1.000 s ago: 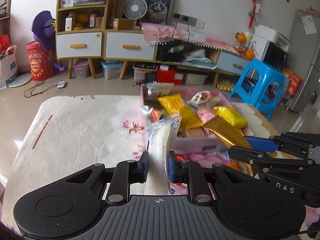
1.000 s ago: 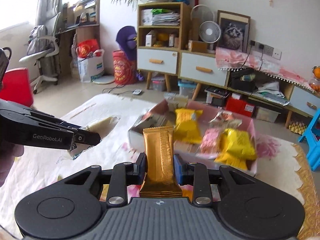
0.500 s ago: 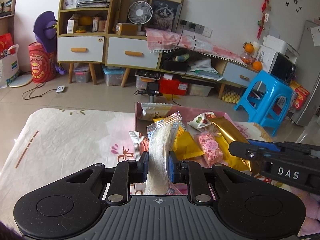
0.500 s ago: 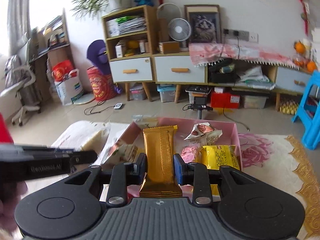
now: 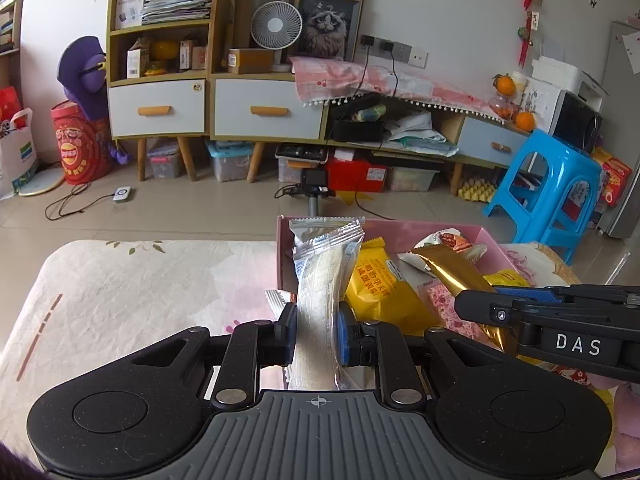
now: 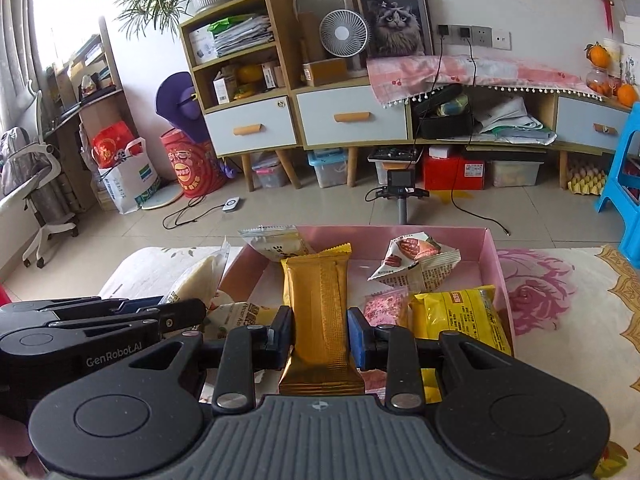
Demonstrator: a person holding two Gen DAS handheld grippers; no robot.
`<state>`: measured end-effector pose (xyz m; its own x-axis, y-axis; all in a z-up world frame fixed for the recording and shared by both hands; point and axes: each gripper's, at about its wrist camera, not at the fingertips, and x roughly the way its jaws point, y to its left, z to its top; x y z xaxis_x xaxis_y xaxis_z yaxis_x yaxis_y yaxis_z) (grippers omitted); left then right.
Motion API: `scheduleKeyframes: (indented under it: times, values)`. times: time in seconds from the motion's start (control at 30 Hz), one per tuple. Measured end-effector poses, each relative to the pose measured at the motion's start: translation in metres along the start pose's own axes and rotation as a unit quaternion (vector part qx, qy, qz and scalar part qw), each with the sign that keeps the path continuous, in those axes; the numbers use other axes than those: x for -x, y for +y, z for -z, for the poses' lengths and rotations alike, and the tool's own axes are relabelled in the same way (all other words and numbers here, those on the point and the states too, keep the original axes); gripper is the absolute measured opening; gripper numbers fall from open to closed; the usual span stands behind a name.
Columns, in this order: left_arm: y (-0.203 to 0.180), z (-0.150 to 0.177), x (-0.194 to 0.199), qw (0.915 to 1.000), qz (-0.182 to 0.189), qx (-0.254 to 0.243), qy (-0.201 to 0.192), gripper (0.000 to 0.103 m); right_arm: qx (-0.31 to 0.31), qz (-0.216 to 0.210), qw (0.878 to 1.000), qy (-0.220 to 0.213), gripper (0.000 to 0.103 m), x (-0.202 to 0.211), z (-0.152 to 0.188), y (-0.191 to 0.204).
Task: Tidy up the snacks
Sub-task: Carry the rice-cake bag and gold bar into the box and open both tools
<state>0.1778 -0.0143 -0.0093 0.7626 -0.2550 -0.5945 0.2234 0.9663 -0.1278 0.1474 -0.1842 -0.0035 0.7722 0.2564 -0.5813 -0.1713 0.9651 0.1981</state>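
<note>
**Mei:** While the left wrist camera looked along its fingers, what did the left claw (image 5: pixel 317 334) have?

**Tao:** It was clamped on a clear-wrapped pale snack bar (image 5: pixel 320 292), pads pressing both sides. The bar stood nearly upright, its crimped top over the near left corner of the pink box (image 5: pixel 491 240). That box sat on the counter (image 5: pixel 140 292), under a floral cloth.

**Mei:** And inside the box?

**Tao:** A yellow packet (image 5: pixel 382 286) lay just right of the bar, a pink speckled packet (image 5: pixel 444 304) beside it. The right claw (image 5: pixel 486 312) came in from the right, gripping a gold bar (image 5: pixel 454 274) tilted over the box.

**Mei:** From the right wrist camera?

**Tao:** The right claw (image 6: pixel 319 336) was closed on the gold bar (image 6: pixel 318 312), held upright above the box's near middle. The pink box (image 6: pixel 494 256) held a white packet (image 6: pixel 276 242) at the far left, a crumpled white-and-red wrapper (image 6: pixel 416 260) farther back, the pink speckled packet (image 6: pixel 386 308) and a yellow packet (image 6: pixel 460 316) near the right wall.

**Mei:** Could you see the other claw there?

**Tao:** Yes, the left claw (image 6: pixel 188 308) at the left, gripping the pale snack bar (image 6: pixel 198 278) just by the box's left wall
</note>
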Motion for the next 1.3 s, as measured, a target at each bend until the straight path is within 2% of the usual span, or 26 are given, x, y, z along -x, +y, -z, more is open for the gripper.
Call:
scheduleKeyframes:
  times: [0.23,0.37,0.5,0.9,1.07,1.17,1.3]
  values:
    - [0.003,-0.003,-0.007,0.9998,0.012,-0.005,-0.017,0.018,-0.013,-0.003,1.000,-0.004,0.021,-0.009,-0.001,-0.009]
    - [0.007,-0.004,-0.010,0.9995,0.023,0.007,-0.021,0.020,-0.022,0.001,1.000,-0.009,0.026,-0.011,-0.001,-0.012]
    - [0.008,-0.005,-0.010,0.9992,0.030,0.008,-0.024,0.019,-0.035,-0.001,0.999,-0.010,0.043,-0.009,-0.003,-0.016]
    - [-0.014,-0.020,-0.020,0.9971,0.065,-0.020,-0.035,0.021,-0.044,0.002,0.999,-0.027,0.059,-0.001,-0.008,-0.022]
    - [-0.018,-0.018,-0.011,0.9977,0.049,-0.039,-0.025,0.022,-0.059,0.008,0.998,-0.033,0.061,0.007,-0.010,-0.031]
    - [-0.019,-0.016,-0.002,0.9982,0.035,-0.049,-0.011,0.036,-0.065,0.010,0.997,-0.034,0.062,0.012,-0.009,-0.034]
    - [-0.018,-0.012,0.015,0.9979,0.022,-0.060,0.003,0.053,-0.069,0.011,0.997,-0.037,0.069,0.024,-0.008,-0.033]
